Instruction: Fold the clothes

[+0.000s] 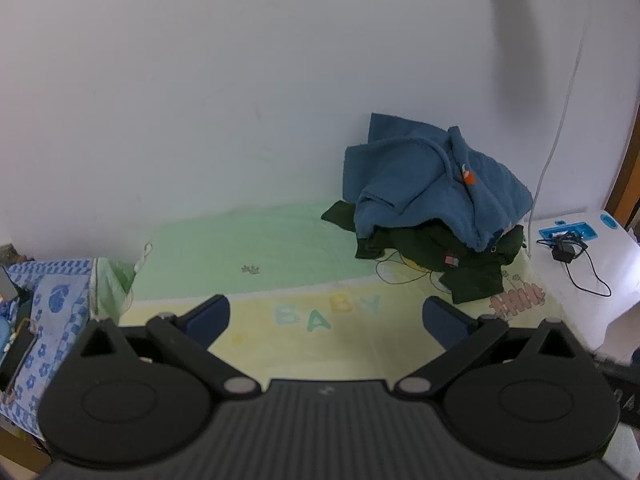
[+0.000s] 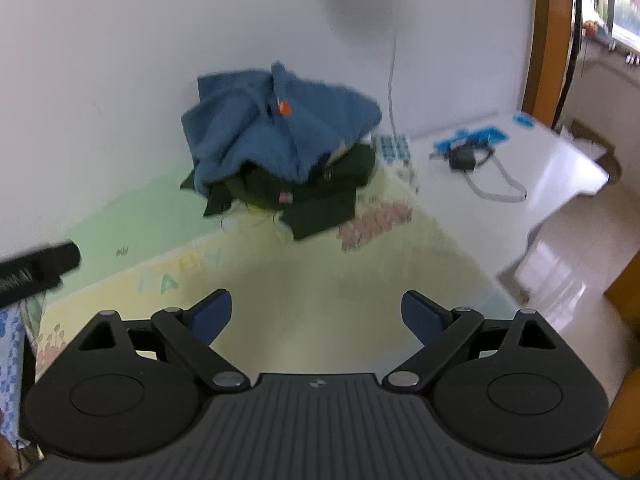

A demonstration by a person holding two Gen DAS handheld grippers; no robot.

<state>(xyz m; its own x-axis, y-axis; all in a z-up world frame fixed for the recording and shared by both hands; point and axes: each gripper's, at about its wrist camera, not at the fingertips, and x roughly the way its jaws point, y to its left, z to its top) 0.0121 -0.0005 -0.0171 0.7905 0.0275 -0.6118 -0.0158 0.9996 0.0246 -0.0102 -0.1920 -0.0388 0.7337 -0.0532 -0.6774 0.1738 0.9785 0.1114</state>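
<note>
Both claws, left and right, gape wide and empty above the pastel "BABY" blanket; folding looks not yet begun. Next, seemingly, a reach to the blue fleece heaped on dark garments against the white wall.

both grippers black, ribbed bodies, silver pivot screws, seemingly dark blue finger pads.

Plain white wall, glossy tiled floor, wooden window frame
</note>
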